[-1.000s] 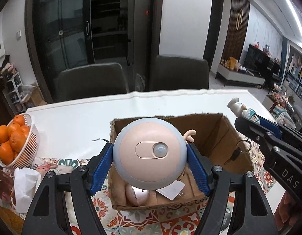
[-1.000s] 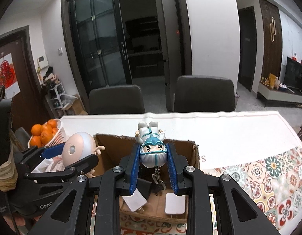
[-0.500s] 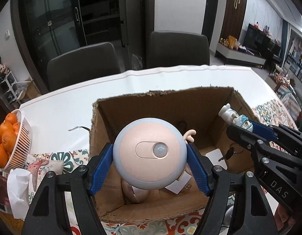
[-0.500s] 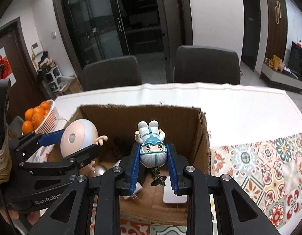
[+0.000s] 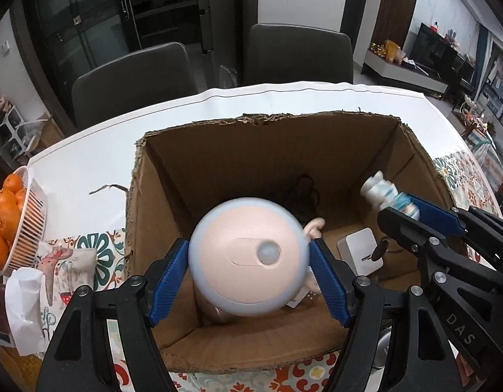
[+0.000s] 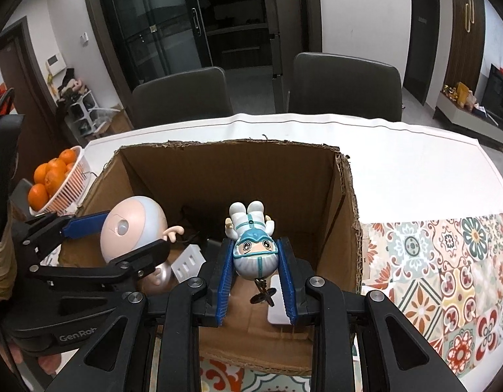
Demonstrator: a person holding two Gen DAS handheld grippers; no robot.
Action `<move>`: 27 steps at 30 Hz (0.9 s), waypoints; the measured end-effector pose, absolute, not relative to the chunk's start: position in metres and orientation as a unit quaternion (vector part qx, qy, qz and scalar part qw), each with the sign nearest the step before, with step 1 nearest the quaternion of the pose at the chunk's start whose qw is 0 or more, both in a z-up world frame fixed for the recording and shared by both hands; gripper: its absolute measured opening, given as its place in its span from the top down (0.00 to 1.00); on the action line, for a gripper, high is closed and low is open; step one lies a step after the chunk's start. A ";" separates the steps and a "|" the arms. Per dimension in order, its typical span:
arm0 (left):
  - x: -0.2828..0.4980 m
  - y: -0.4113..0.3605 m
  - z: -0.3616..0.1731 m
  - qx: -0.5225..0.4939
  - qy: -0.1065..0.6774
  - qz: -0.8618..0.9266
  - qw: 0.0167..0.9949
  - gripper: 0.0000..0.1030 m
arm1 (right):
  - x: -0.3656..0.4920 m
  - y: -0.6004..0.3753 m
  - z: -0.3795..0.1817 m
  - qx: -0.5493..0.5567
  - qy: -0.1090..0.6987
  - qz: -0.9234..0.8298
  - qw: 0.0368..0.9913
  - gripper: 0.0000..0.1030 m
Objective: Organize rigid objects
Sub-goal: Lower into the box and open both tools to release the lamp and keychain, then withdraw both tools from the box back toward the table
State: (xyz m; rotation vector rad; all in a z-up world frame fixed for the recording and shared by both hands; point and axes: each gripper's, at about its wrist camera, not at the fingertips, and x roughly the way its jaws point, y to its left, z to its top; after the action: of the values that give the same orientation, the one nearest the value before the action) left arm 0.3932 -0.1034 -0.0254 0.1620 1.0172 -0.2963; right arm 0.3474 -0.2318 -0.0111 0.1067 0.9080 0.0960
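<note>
Partly, round toy [image 5: 250, 256] hides box [image 5: 271, 143] floor (blurred).

A home dining room is showing itself: dark chairs [image 6: 346, 86] standing behind the white dining table [image 6: 414, 176], oranges [image 6: 50, 176] sitting at its left edge.

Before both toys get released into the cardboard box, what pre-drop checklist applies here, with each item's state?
1. Left gripper clamps the round pink-and-blue toy: ok.
2. Right gripper clamps the small figurine: ok.
3. Both toys over the cardboard box opening: ok.
4. Bare floor under the round toy: not ok, items lie below.
5. Grippers apart from each other: ok.
6. Height above the box floor: cannot tell.
</note>
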 end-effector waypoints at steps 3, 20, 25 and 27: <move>0.389 -0.101 -0.019 0.075 0.479 -0.133 0.865 0.23 | 0.346 -0.234 -0.010 0.058 0.440 0.043 0.895 0.68; 0.326 -0.081 0.027 0.054 0.410 -0.112 0.903 0.22 | 0.289 -0.235 0.028 0.067 0.381 0.023 0.922 0.67; 0.305 -0.075 0.036 0.056 0.392 -0.104 0.912 0.22 | 0.269 -0.235 0.037 0.065 0.367 0.021 0.928 0.67; 0.297 -0.073 0.040 0.052 0.388 -0.101 0.915 0.22 | 0.263 -0.235 0.040 0.061 0.363 0.018 0.930 0.67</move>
State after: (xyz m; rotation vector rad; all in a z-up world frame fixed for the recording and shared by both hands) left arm 0.2975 -0.0730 0.0397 0.1078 0.7986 -0.2090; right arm 0.2631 -0.2350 0.0396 0.1259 0.7425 0.0374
